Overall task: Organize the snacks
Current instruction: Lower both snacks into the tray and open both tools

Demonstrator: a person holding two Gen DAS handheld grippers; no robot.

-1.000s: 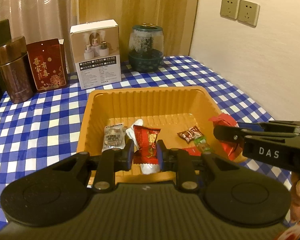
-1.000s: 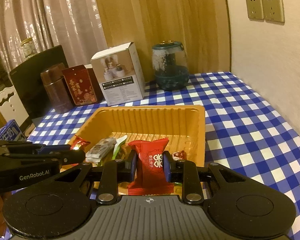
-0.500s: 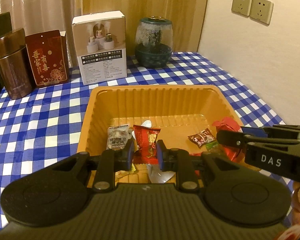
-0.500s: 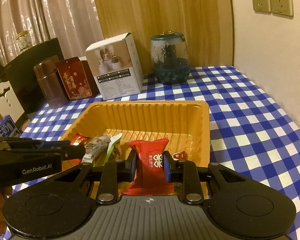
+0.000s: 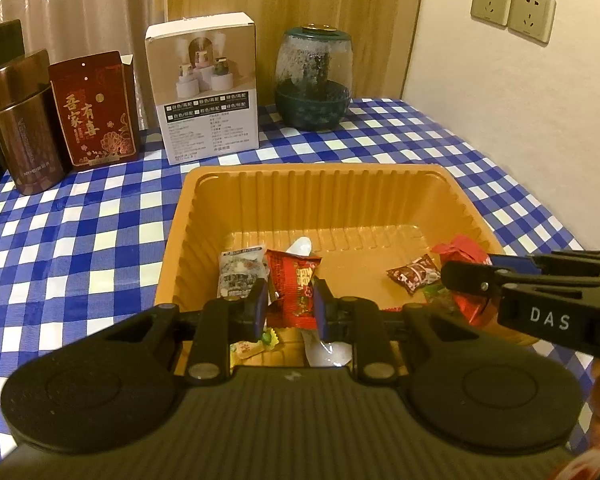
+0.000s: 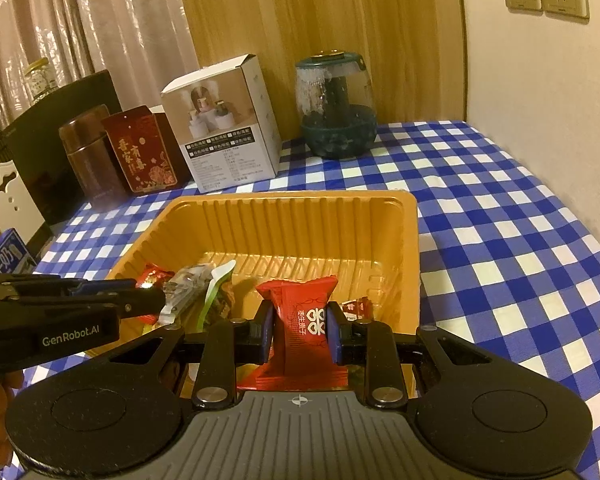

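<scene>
Your left tool point(image 5: 288, 304) clamped on a red snack packet point(image 5: 296, 286) over the orange tray point(image 5: 316, 196), your right tool point(image 6: 298, 330) clamped on a red pillow-shaped snack point(image 6: 304, 316) above the tray's near edge, other wrapped snacks lying inside, tray on the checked tabletop point(image 5: 80, 232).

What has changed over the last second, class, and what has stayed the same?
Both claws have moved forward over the orange tray, which now looks closer. The left claw stays shut on its red snack packet, and the right claw on its red packet. Nothing was released; the loose snacks and the boxes behind are unmoved.
</scene>
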